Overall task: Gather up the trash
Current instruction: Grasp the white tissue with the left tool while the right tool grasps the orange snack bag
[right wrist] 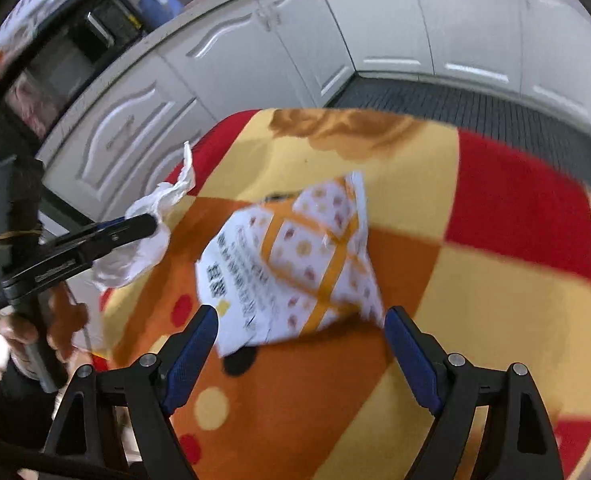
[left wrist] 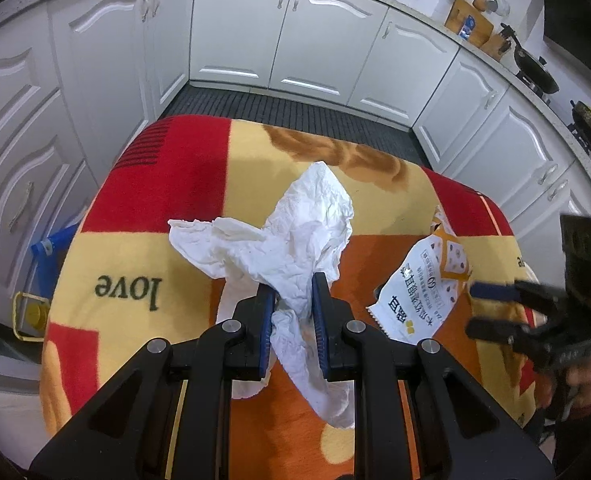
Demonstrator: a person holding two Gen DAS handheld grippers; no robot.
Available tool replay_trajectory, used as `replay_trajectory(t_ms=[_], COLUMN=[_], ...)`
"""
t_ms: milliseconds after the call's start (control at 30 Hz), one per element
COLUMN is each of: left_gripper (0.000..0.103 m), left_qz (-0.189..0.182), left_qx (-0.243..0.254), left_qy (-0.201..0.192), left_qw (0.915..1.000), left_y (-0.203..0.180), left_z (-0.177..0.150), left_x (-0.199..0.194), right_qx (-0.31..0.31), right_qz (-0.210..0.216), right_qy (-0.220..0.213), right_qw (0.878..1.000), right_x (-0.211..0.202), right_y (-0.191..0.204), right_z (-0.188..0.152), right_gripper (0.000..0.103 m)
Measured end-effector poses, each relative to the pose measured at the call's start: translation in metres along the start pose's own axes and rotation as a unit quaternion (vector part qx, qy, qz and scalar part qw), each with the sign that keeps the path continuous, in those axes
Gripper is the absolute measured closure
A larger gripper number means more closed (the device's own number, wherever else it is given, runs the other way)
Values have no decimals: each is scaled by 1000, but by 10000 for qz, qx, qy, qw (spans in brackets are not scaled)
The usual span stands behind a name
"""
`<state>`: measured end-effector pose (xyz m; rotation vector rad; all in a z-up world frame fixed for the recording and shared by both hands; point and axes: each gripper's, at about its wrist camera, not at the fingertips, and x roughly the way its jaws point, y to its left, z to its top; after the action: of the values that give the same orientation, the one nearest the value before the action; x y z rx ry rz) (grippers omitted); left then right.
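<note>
My left gripper (left wrist: pixel 293 284) is shut on a crumpled white tissue (left wrist: pixel 295 232), held just above the red, yellow and orange blanket (left wrist: pixel 143 216); it also shows in the right wrist view (right wrist: pixel 147 220) with the tissue (right wrist: pixel 151 240). A white and orange snack wrapper (left wrist: pixel 423 284) lies on the blanket to the right. My right gripper (right wrist: pixel 301 320) is open, its jaws wide on either side of the near edge of the wrapper (right wrist: pixel 291 264). It also shows at the right edge of the left wrist view (left wrist: pixel 473 308).
The blanket (right wrist: pixel 495 280) covers a small raised surface in a kitchen. White cabinets (left wrist: pixel 295 32) ring it, with a dark floor mat (left wrist: pixel 295 112) beyond. A blue and yellow object (left wrist: pixel 43 276) sits low at left. Pans (left wrist: pixel 535 68) stand on the stove at right.
</note>
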<state>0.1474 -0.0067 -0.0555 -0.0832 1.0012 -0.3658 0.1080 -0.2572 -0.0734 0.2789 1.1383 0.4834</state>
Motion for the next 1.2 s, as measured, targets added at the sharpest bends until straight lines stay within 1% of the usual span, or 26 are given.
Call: replay_trajectory(t_ms=[100,133,200,233,333,400,467,567,600,633,667,700,733,933,1033,1200], left_gripper=[87,87,87,87,87,87,87,87,87,87,87,87,87,87,87,87], left_qz=[19,15,16,14,12,20,19,-4,5,9,7,0,-12,-103,-189,-368], left_qx=[-15,-31,-56,-65,-61,-53,-78,-89,-69,-56,-32,-21,-4,120,217,503], left_qy=[-10,-18,-31,-39,-43,-44,-43,-48,-48,-47,-48,-51,-59,-104,-120,-106], left_qw=[10000,10000,10000,10000,10000,10000,10000,9999,10000,10000,10000,10000,10000,9998,9995,9980], left_y=[1,3,4,5,5,5,5,5,4,4,2,2,0,-16,-31,-71], left_z=[0,0,-1,-1,-3,-5,-5,-6,-7,-7,-7,-8,-8,-12,-14,-21], left_x=[-3,-3,-5,-6,-7,-7,-8,-8,-8,-8,-9,-9,-10,-16,-18,-18], right_qx=[242,297,409,488,761,755,708,544,442,372,340,373,453,434,438,557], right_qz=[125,84,48,57,-24,-88,-140,-134,-162,-205,-241,-213,-100,-37,2,-122], right_qy=[43,67,-169,-218,-489,-676,-764,-781,-823,-851,-870,-897,-945,-1108,-1249,-1434], right_qw=[9996,9995,9990,9986,9959,9948,9945,9954,9955,9955,9953,9950,9944,9929,9912,9880], right_x=[6,11,11,12,20,26,31,38,38,39,37,38,34,7,-17,-58], right_y=[0,-1,-1,-1,-2,4,8,19,23,25,25,23,19,13,10,-4], right_z=[-10,-9,-5,-2,14,24,31,34,33,31,29,28,25,10,-1,-31], right_gripper=[20,19,19,19,19,20,20,22,31,54,61,63,66,68,68,68])
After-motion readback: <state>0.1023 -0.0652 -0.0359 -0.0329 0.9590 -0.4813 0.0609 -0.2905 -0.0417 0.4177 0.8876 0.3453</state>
